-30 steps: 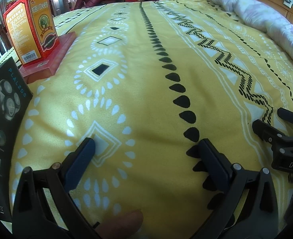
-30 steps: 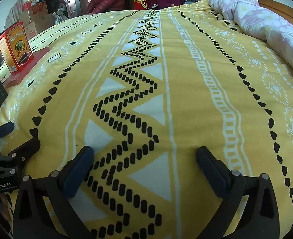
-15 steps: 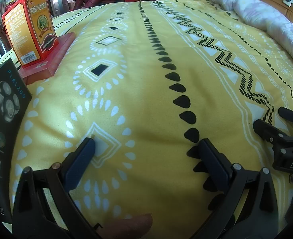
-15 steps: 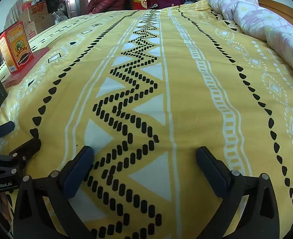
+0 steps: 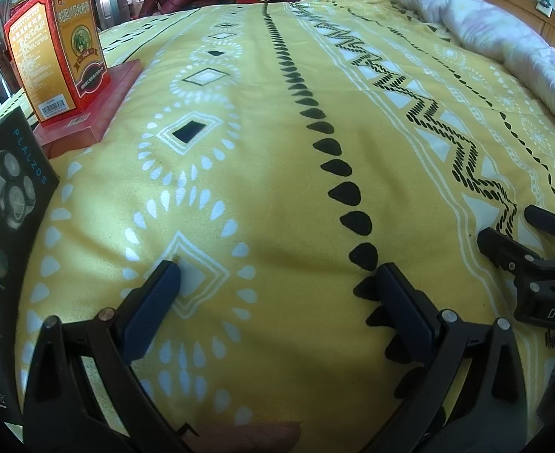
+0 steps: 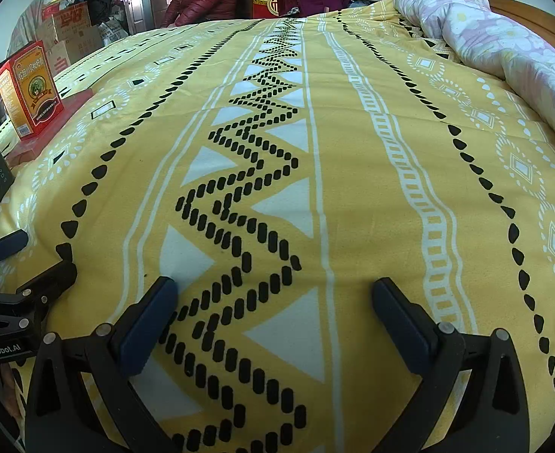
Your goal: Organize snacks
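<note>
**Left wrist view: snack box upright at the bed's left edge, both tongs released**

Left wrist view, left to right from the black carton (image 5: pixel 5 226): just beyond it, the red snack box (image 5: pixel 56 56) standing upright on a flat red box (image 5: pixel 99 109), both at the left edge of the yellow bedspread (image 5: pixel 277 132). Printed orange-gold panel with a round emblem on the front, barcode low on the side face. Probably light, stiff cardboard, slick print; liable to tip if nudged high, walls likely to dent under a hard squeeze. Best taken across the two narrow side faces, around mid-height. Further right of the carton, the left gripper (image 5: pixel 277 279) spread wide over the bedspread, nothing between the pads. Rightmost, the other tool's fingers at the frame edge.

Right wrist view, same order: carton corner far left, snack box beyond it, well apart from the right gripper (image 6: pixel 273 294), also spread wide and empty above the zigzag stripe. Rolled floral quilt (image 6: pixel 504 37) far right of everything.
</note>
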Demonstrator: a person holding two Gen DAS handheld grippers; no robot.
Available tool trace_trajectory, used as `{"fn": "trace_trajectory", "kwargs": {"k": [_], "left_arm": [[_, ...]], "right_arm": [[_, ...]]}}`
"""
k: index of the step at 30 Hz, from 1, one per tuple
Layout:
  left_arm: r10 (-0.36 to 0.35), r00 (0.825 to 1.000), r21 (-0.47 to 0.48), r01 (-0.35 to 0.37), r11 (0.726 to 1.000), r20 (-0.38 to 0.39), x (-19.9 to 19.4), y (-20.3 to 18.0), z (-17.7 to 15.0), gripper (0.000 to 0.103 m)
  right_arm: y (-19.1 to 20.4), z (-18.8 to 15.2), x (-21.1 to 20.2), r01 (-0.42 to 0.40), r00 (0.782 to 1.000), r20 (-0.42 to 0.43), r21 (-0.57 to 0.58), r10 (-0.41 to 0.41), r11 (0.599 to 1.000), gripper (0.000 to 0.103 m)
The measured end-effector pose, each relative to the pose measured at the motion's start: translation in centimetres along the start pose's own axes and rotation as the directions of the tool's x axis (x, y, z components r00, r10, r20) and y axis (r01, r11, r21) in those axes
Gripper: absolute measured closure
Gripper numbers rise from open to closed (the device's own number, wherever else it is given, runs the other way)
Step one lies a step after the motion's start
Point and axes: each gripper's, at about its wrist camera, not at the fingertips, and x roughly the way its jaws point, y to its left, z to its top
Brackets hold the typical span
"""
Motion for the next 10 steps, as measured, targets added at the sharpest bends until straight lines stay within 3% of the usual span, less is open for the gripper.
{"fn": "trace_trajectory", "kwargs": {"k": [10], "left_arm": [[0.007, 1.000, 0.001, -0.007, 1.000, 0.009, -0.15, -0.17, -0.06, 0.000]], "right_arm": [[0.01, -0.01, 0.01, 0.000, 1.000, 0.000, 0.000, 0.000, 1.000, 0.000]]}}
